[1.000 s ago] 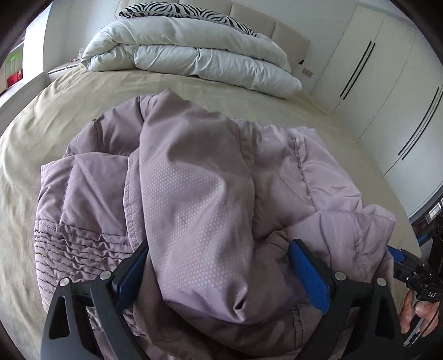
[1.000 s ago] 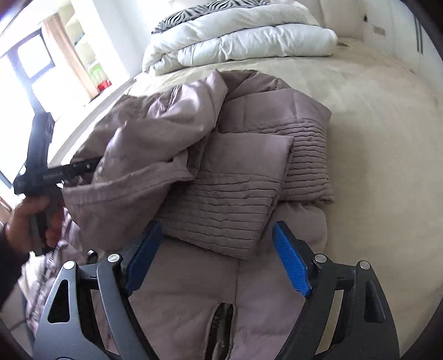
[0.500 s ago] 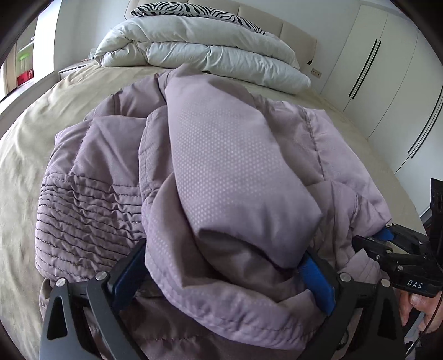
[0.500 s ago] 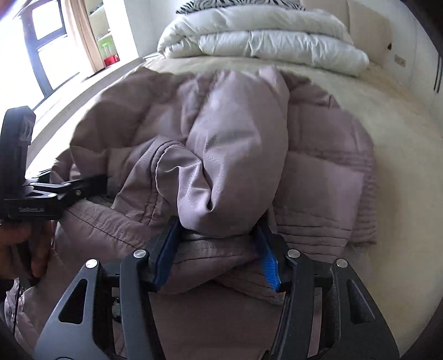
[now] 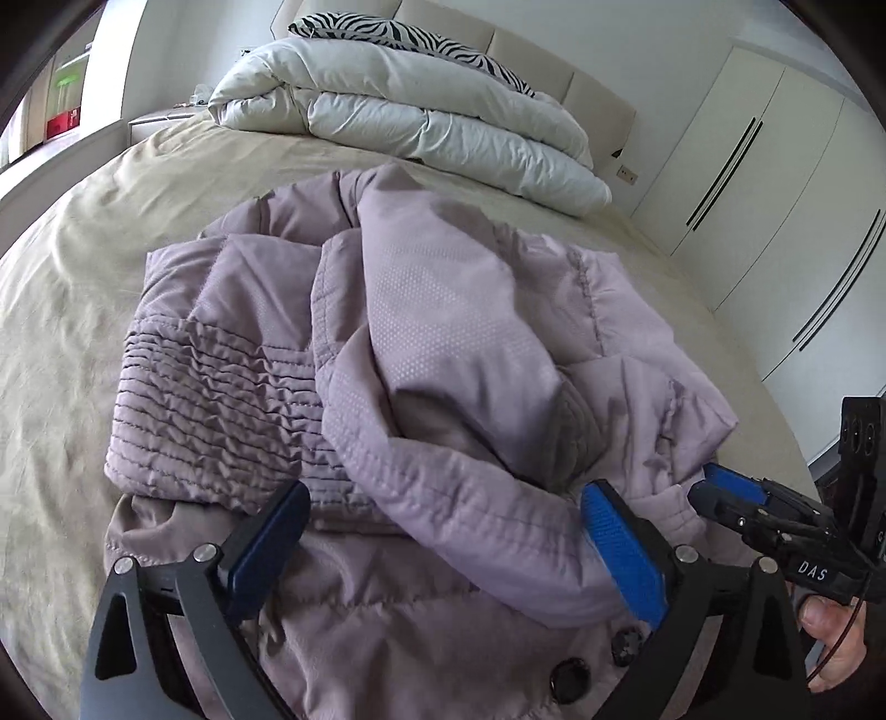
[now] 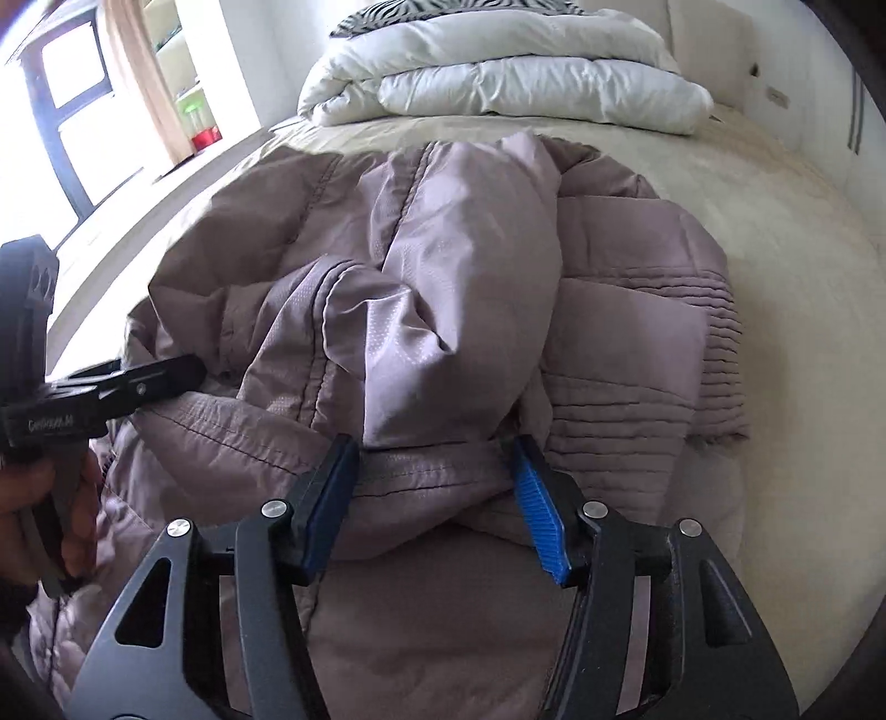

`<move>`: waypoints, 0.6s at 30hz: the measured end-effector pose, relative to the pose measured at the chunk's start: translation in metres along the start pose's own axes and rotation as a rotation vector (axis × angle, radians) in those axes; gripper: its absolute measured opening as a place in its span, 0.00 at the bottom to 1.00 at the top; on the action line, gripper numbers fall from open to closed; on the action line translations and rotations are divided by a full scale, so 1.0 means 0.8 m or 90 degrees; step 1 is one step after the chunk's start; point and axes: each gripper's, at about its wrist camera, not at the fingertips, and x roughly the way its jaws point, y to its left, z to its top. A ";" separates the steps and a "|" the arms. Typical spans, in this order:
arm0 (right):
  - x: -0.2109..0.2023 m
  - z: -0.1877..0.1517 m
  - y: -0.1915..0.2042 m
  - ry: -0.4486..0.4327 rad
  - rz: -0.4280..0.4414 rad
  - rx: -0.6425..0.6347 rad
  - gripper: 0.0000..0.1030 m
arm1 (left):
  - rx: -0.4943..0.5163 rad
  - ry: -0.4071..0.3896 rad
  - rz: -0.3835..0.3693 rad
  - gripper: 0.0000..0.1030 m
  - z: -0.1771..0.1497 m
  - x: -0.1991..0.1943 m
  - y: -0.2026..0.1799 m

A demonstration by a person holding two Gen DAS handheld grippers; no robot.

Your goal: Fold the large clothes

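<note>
The left tongs (image 5: 448, 545) stood wide open, their blue pads spread to either side of a rolled fold of a mauve padded jacket (image 5: 421, 354), gripping nothing. The right tongs (image 6: 437, 498) were partly closed around a thick bunch of the same jacket (image 6: 443, 343), the blue pads pressing the fabric from both sides. Seen from the left wrist, the right tongs (image 5: 714, 487) came in from the right edge of the garment, a bare hand (image 5: 836, 642) gripping their black handle. Seen from the right wrist, the left tongs (image 6: 191, 371) reached toward the jacket's opposite edge, held by another hand (image 6: 61, 526).

The jacket lay heaped on a bed (image 5: 66, 310) with a beige cover, a sleeve folded over its body and rows of gathered stitching showing at the waist. Two dark buttons (image 5: 570, 678) sat near the lower edge, close to the left tongs.

Farther back, a folded white duvet (image 5: 421, 127) rested at the head of the bed with a zebra-striped pillow (image 5: 410, 39) on top. White wardrobe doors (image 5: 786, 183) lined the wall at the right, and a bright window (image 6: 61, 116) stood at the left.
</note>
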 end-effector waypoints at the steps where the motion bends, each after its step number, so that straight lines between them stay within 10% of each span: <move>1: -0.014 -0.002 -0.002 -0.012 0.022 0.019 0.55 | 0.000 -0.006 0.000 0.98 -0.005 -0.015 0.001; 18: -0.245 -0.235 -0.064 0.016 0.120 0.155 0.72 | -0.196 0.052 -0.015 0.99 -0.257 -0.268 0.141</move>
